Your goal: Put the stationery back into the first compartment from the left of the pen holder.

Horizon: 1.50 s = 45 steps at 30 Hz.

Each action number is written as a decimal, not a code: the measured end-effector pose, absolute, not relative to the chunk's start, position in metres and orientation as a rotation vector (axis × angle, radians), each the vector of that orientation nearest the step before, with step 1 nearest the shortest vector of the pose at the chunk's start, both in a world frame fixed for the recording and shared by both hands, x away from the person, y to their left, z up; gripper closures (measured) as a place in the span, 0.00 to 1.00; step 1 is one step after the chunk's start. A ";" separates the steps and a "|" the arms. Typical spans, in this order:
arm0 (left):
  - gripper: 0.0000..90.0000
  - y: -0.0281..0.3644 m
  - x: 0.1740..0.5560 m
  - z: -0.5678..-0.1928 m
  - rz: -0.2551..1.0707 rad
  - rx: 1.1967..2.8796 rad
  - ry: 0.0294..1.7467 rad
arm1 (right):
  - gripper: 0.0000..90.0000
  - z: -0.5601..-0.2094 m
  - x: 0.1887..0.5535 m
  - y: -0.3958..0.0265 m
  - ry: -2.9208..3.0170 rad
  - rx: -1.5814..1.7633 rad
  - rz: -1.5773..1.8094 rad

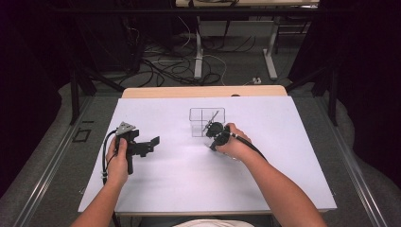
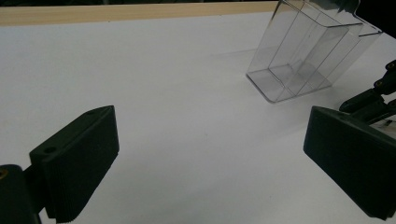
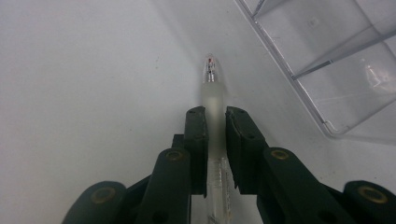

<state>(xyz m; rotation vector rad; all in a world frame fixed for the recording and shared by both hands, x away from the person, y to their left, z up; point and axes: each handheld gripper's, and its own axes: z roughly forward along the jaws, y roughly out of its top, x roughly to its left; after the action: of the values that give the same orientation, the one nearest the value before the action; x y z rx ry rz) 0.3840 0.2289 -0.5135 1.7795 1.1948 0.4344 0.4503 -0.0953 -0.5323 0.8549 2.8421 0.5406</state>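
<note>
Two grippers on a white table (image 1: 283,179), right gripper (image 3: 215,116) clamped on a clear pen (image 3: 213,88) beside a clear divided box (image 1: 206,121) — left gripper (image 2: 205,154) spread wide, nothing in it, near left.

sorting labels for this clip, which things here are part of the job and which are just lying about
In the job:
- slim clear plastic pen, clamped in the right gripper
- clear plastic box with dividers, beside the pen
- left gripper, open, holding nothing

Just there:
- white table cover
- wooden table edge
- cables on the floor behind the table
</note>
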 end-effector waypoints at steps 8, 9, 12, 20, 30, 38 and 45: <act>0.04 0.229 0.384 -0.513 0.436 1.775 1.196 | 0.89 -0.532 0.449 -0.094 2.844 0.872 0.533; 0.04 0.229 0.384 -0.513 0.437 1.775 1.197 | 0.89 -0.532 0.449 -0.094 2.845 0.870 0.533; 0.04 0.229 0.384 -0.513 0.437 1.775 1.197 | 0.89 -0.532 0.449 -0.094 2.845 0.870 0.533; 0.04 0.229 0.384 -0.513 0.437 1.774 1.198 | 0.89 -0.532 0.448 -0.093 2.841 0.865 0.522; 0.04 0.229 0.384 -0.513 0.438 1.774 1.197 | 0.90 -0.526 0.448 -0.095 2.827 0.870 0.552; 0.04 0.229 0.384 -0.513 0.439 1.775 1.197 | 0.90 -0.513 0.444 -0.094 2.792 0.853 0.654; 0.04 0.229 0.384 -0.513 0.439 1.773 1.199 | 0.90 -0.501 0.440 -0.093 2.770 0.848 0.734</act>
<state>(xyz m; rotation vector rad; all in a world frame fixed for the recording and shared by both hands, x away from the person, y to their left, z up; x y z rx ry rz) 0.3841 0.2291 -0.5132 1.7731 1.1989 0.4393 0.4405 -0.0931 -0.5006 0.8479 2.7696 0.7337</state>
